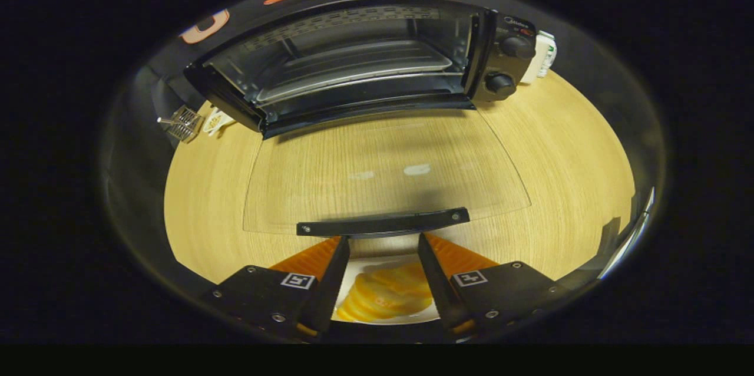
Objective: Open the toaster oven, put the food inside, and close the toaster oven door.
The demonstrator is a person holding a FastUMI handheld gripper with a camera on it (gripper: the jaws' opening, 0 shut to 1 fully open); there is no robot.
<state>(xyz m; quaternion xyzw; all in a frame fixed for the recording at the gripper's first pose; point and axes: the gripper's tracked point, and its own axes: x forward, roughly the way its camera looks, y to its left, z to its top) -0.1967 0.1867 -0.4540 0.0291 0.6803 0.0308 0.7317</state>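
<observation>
Hovering above the white plate (362, 264) of yellow food slices (383, 296), the gripper (383, 239) has its two fingers spread apart with nothing pressed between them; the plate and its slices lie below and between the fingers, seen through the gap, and whether the fingers touch the plate rim I cannot tell. Taking the toaster oven (353, 63) as the landmark: its glass door (383, 170) is already dropped flat toward the gripper, lying over the wooden table (200, 199), and the dark door handle (383, 223) at the door's free edge runs crosswise just ahead of the fingertips. The plate sits on the gripper's side of that handle, so the food is on the near side of the open door, with the whole length of the glass between it and the oven's mouth. Inside the mouth a metal tray (353, 66) lies level, its long side parallel to the handle. My judgement is that the coming move turns on this straight line: plate, handle, glass, tray all lie one behind the other, so the food must be lifted over the handle and carried forward. The control knobs (509, 63) stand to the right of the cavity.
</observation>
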